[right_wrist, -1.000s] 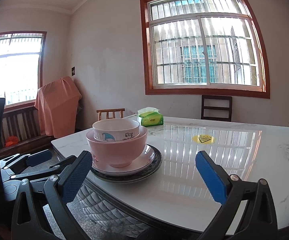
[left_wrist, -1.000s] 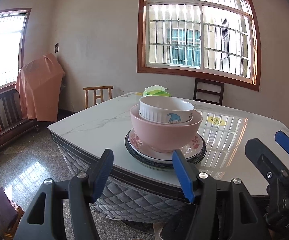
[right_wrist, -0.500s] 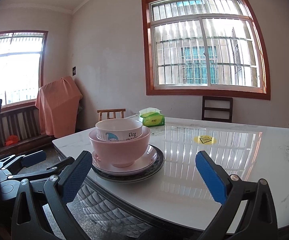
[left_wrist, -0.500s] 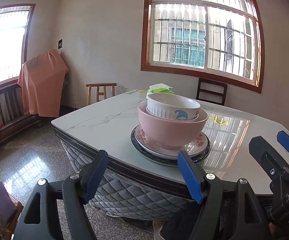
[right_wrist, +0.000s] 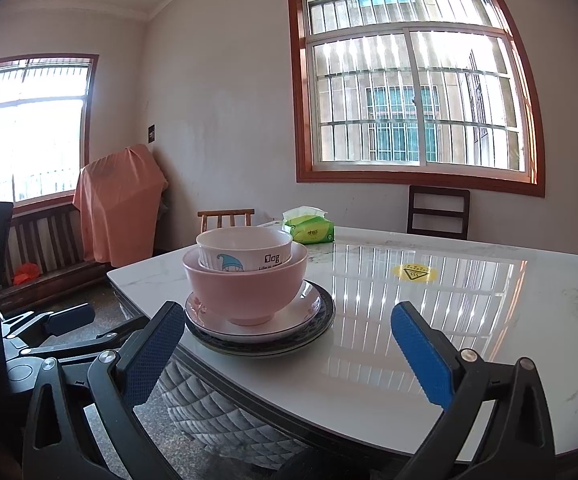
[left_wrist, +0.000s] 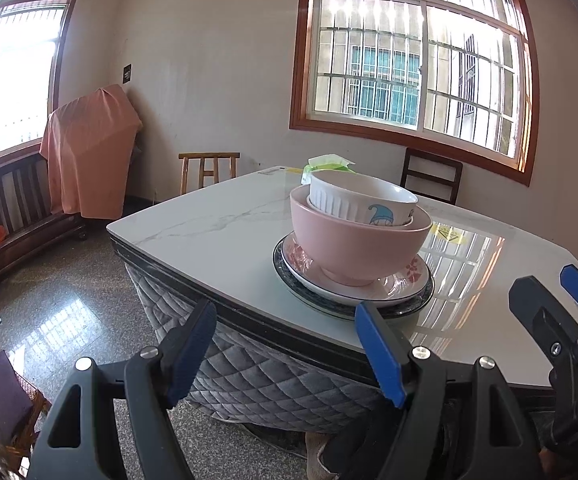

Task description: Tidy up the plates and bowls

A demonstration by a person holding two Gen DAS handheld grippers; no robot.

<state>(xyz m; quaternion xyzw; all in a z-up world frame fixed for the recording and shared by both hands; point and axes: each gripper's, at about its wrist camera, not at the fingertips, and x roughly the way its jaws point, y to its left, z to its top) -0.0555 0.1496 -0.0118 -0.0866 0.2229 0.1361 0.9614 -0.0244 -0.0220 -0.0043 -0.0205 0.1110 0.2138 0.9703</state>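
Note:
A white ribbed bowl with a blue gnome print sits nested in a pink bowl. The pink bowl stands on a white flowered plate, which lies on a dark-rimmed plate. The stack is near the front left corner of the marble table. My left gripper is open and empty, just short of the table edge below the stack. My right gripper is open and empty too, to the stack's right.
A green tissue pack lies at the table's far side and a yellow sticker is on its middle. A wooden stool, a dark chair and an orange-draped object stand behind. A quilted skirt hangs under the table.
The left gripper's jaws have spread wider and it has drawn back a little from the stack, toward the table's corner. The right gripper and the dishes have not moved.

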